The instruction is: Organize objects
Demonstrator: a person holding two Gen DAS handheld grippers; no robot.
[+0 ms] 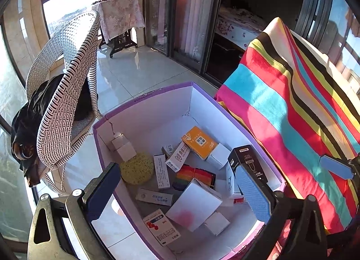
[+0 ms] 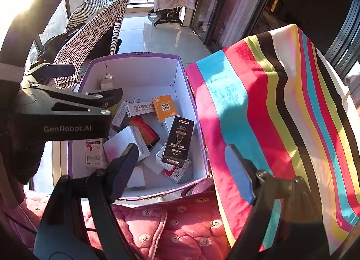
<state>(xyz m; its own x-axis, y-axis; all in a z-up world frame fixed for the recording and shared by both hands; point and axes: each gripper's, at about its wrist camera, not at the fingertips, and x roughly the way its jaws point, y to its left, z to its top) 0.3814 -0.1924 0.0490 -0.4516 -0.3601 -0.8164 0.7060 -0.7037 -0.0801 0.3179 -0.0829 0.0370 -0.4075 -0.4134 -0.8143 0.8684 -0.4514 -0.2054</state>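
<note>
A purple-rimmed cardboard box (image 1: 144, 107) fills the centre of the left wrist view, its white interior littered with small packages — an orange carton (image 1: 199, 142) near the middle, a yellow sponge (image 1: 137, 167) at lower left, a rainbow-striped item (image 1: 194, 176) beside it. The left gripper (image 1: 180, 189) hangs over the box with jaws spread wide, holding nothing; a black carton (image 1: 246, 158) stands upright against the box's right wall, just behind the right-hand finger. In the right wrist view the right gripper (image 2: 182, 174) is likewise released and empty, low in frame above a red quilted cushion (image 2: 175, 221). A striped cloth (image 2: 281, 107) drapes the right side; a woven chair (image 2: 96, 28) stands upper left.
</note>
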